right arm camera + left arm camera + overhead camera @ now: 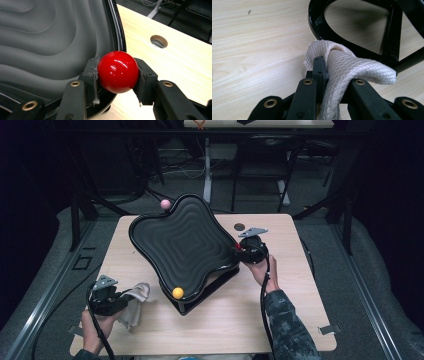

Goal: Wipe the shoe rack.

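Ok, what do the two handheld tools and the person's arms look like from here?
Both tools are black, each topped by a grey three-cornered plate and trailing a black cable: left tool, right tool. Up close their black jaws carry brass-coloured rivets. The right arm wears a dark camouflage-patterned sleeve.

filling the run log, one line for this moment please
left tool: shut on cloth | right tool: shut on red ball at tray rim

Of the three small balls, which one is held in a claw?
The glossy red ball, clamped in the right claw at the black wavy tray's rim. The yellow ball lies inside the tray; the pink ball sits at its far edge.
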Available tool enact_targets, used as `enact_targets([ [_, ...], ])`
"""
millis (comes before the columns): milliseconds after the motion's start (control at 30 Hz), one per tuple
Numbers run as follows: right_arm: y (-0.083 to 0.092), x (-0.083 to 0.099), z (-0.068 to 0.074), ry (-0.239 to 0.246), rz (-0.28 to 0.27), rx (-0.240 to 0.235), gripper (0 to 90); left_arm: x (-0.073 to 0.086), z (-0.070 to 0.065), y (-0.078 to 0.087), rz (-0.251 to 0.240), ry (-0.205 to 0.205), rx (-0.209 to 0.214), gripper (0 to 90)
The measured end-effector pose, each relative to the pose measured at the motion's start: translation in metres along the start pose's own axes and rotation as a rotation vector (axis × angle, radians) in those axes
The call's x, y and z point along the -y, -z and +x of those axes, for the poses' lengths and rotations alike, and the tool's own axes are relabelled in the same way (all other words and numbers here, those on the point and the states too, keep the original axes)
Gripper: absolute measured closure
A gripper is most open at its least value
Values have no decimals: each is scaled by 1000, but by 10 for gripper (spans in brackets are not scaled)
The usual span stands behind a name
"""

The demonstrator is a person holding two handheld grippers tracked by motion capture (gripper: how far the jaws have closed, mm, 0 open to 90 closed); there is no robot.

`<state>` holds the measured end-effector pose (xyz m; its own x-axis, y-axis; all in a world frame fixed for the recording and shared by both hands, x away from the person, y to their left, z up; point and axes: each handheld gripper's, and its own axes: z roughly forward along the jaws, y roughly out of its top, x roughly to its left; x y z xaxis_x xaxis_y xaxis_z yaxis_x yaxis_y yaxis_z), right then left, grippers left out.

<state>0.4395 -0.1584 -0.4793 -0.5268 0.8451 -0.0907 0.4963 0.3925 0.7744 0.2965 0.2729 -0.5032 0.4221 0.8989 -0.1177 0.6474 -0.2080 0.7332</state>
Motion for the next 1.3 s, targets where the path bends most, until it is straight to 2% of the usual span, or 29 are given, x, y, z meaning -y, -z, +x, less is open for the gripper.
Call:
enact_targets([
  [300, -1, 2, -8, -23, -5, 19, 592, -1, 0, -1, -4, -3, 1, 810],
  [767, -4, 2, -14, -40, -9, 69, 592, -1, -1, -2, -5, -8, 3, 805],
  [867, -4, 2, -13, -37, -2, 72, 586, -1, -1, -2, -2, -8, 5, 804],
  [933, -5, 1, -12, -27, 21, 95, 552, -1, -1, -3, -4, -6, 5, 804],
  [967, -5, 2, -13, -34, 22, 86, 529, -1, -1, -2, -4, -7, 5, 803],
  [1100, 0, 1, -13, -46, 24, 79, 528, -1, 0, -2, -4, -8, 4, 803],
  [1200, 5, -3, -10, -42, 26, 83, 583, -1, 0, -2, -5, -7, 4, 803],
  [1300, 5, -3, -11, -46, 27, 82, 592, -1, 0, -2, -3, -8, 4, 803],
])
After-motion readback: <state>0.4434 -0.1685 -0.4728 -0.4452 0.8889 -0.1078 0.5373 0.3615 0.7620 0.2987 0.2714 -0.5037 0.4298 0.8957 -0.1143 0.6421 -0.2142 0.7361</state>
